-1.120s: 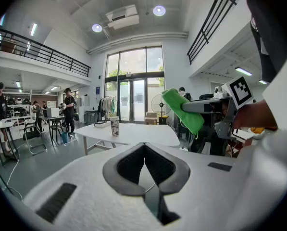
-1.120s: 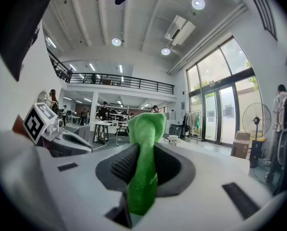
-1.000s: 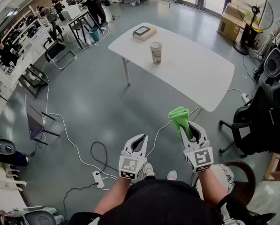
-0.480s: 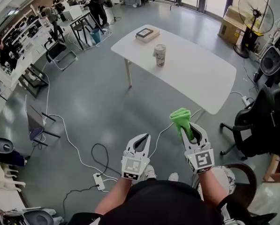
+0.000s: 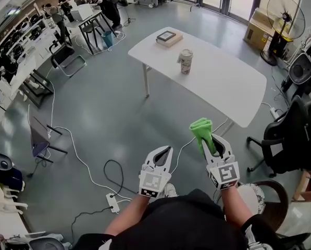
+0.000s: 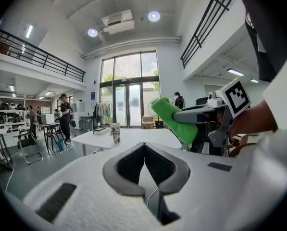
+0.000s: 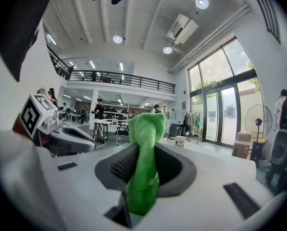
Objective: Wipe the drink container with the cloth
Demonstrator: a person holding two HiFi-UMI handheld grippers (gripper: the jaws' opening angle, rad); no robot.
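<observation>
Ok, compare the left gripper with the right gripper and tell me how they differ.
The left gripper has its jaws shut with nothing between them; the right gripper has them shut on a green cloth that sticks out past their tips. The right gripper is held slightly further forward than the left gripper. Both are white, carry a marker cube and point toward the white table, well short of the patterned drink cup.

My left gripper (image 6: 144, 150): white, grey-padded jaws meet at the tips, nothing between them. Beyond, to the right, my right gripper (image 6: 185, 115) clamps a folded bright green cloth (image 6: 171, 117). Farther off, a tall patterned paper cup (image 6: 116, 132) stands upright on a long white table (image 6: 133, 138).
</observation>
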